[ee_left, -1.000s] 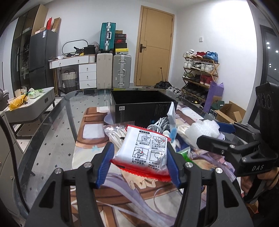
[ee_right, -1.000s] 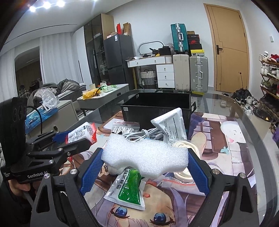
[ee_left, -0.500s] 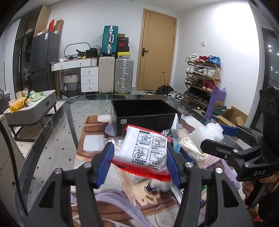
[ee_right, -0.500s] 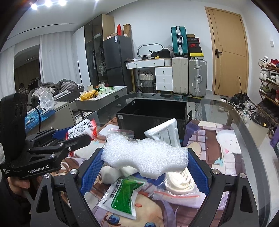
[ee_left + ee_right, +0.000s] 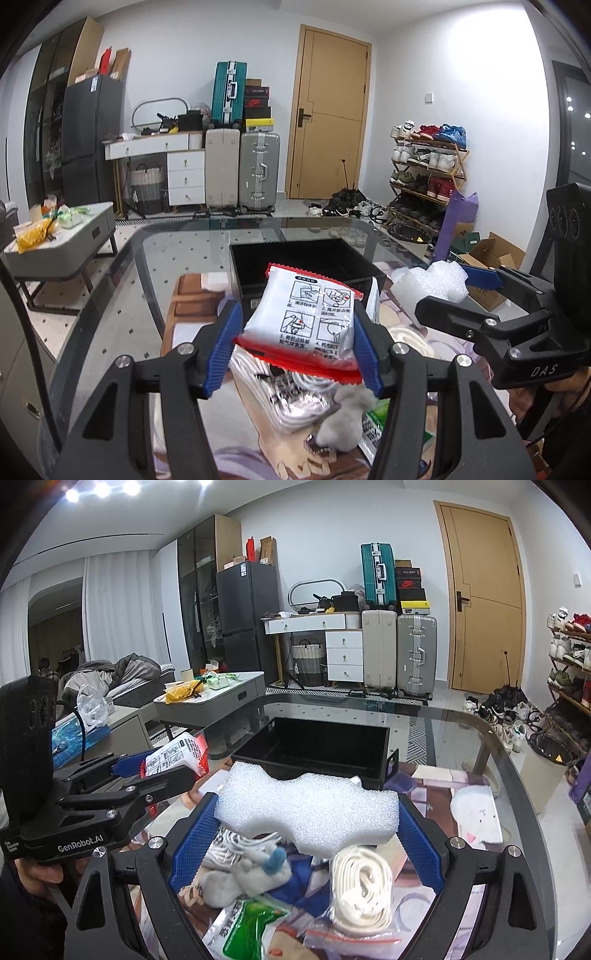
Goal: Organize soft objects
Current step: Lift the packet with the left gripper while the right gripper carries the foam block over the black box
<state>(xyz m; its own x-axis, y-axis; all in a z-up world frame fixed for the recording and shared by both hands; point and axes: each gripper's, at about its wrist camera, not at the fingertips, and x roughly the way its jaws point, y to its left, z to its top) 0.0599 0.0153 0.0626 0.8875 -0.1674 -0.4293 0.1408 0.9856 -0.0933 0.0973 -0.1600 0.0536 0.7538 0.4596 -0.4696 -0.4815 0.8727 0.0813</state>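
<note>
My left gripper (image 5: 297,343) is shut on a white packet with a red edge (image 5: 306,321), held above the table in front of the open black box (image 5: 295,260). It also shows in the right wrist view (image 5: 173,757). My right gripper (image 5: 306,830) is shut on a white foam block (image 5: 306,812), held above the table before the black box (image 5: 314,749). The foam also shows in the left wrist view (image 5: 432,282). Below lie a bagged white cable (image 5: 362,890), a green packet (image 5: 251,926) and a grey plush (image 5: 343,424).
The glass table (image 5: 177,258) carries a printed mat (image 5: 476,819) under the pile. A low side table (image 5: 62,243) stands left. Suitcases (image 5: 240,173) and a shoe rack (image 5: 424,177) line the far wall. A cardboard box (image 5: 491,258) sits on the floor right.
Both grippers have risen with their loads and moved toward the black box. The pile on the table now sits lower in both views.
</note>
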